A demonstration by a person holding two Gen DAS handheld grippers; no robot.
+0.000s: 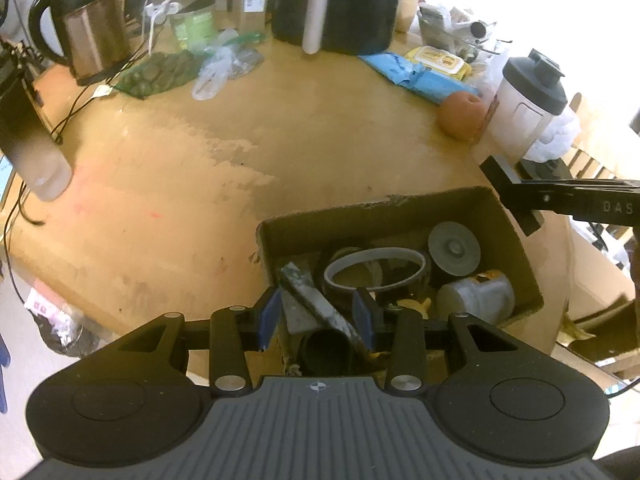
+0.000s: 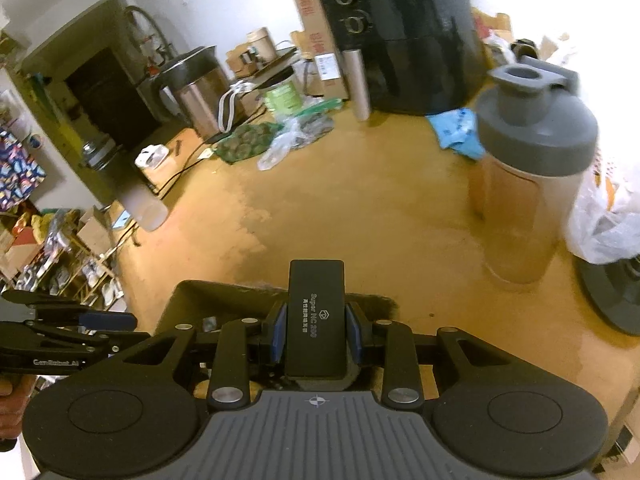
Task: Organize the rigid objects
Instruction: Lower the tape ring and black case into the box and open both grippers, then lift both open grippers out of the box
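On the worn table (image 1: 320, 128), left jaws spread; right jaws pinch a black case (image 2: 316, 320).

Landmark: open brown cardboard box (image 1: 516, 236) on the worn wooden table (image 1: 280, 140)
Inside: grey tape ring (image 1: 374, 258), round grey lid (image 1: 454, 246) (right of ring)
Behind: black air fryer (image 1: 340, 0)
Right-behind: clear shaker bottle (image 1: 524, 108)

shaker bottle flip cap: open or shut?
Open. On the shaker bottle the right wrist view shows the spout hole uncovered, with the flip cap swung back behind it.
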